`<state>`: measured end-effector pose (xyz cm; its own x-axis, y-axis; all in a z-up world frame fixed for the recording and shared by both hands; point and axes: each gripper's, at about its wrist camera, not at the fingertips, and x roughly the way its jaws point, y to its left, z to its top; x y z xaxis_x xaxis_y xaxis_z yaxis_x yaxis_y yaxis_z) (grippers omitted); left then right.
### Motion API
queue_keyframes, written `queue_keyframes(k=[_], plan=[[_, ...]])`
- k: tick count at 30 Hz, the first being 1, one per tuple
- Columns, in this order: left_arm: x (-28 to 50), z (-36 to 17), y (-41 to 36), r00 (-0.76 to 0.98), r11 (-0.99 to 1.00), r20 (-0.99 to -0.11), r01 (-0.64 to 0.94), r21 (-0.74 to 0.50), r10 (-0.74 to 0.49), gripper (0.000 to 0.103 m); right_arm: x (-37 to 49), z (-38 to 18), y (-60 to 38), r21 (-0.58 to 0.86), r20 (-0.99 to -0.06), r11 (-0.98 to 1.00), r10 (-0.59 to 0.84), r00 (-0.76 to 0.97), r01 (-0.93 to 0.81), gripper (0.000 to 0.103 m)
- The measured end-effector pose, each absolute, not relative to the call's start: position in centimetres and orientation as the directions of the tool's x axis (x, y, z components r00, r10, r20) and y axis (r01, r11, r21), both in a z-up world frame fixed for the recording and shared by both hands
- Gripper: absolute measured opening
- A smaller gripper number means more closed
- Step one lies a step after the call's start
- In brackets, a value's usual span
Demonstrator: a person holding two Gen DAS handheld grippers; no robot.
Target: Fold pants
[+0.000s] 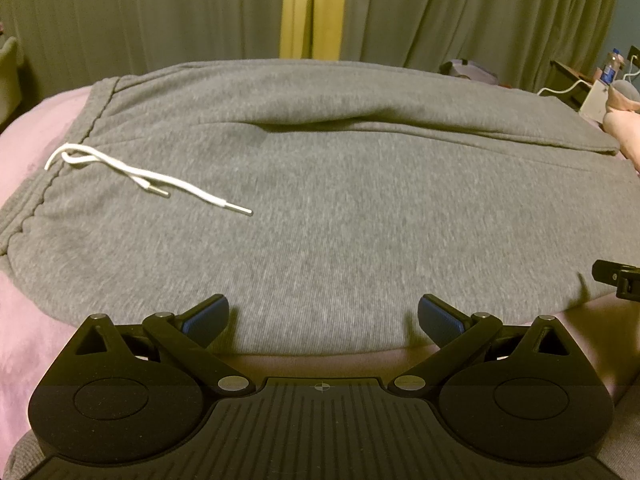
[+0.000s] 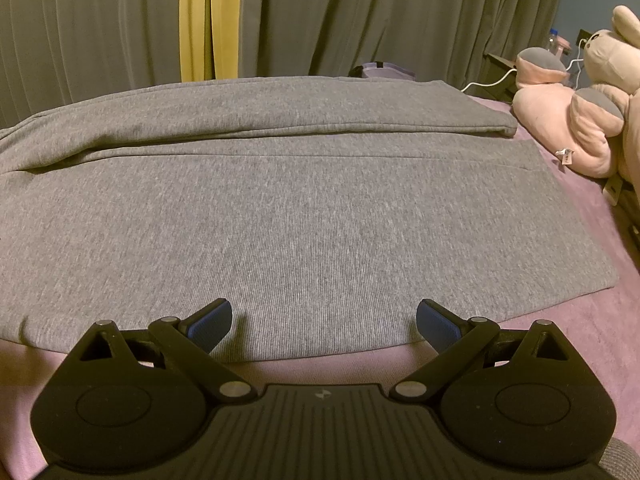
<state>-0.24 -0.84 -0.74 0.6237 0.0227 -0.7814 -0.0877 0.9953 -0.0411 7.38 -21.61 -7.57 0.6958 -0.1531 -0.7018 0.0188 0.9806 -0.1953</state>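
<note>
Left wrist view: gray pants point(image 1: 320, 208) lie spread across a pink bed point(image 1: 24, 320), waistband to the left, white drawstring point(image 1: 132, 176) loose on top.

Both tongs, left point(image 1: 323, 316) and right point(image 2: 324, 320), stand wide apart and empty just over the near hem. Soft, limp knit like this will likely sag and drag; the near edge, pinched at two well-spaced points, looks the best hold. A plush toy point(image 2: 580, 120) sits beside the leg ends.

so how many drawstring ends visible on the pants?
2. Both lie on the grey pants by the waistband, left side of the left wrist view: shorter drawstring end and longer drawstring end, lower right of it. None hidden, apparently.
</note>
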Motion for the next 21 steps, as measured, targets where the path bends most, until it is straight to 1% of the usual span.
queue_keyframes(k=[21], plan=[[-0.22,-0.8,-0.84,0.618,0.995,-0.786,-0.088,-0.04,0.023,0.103,7.51,-7.69,-21.53,-0.198,-0.702,0.98,-0.155,0.695,0.018,0.099]])
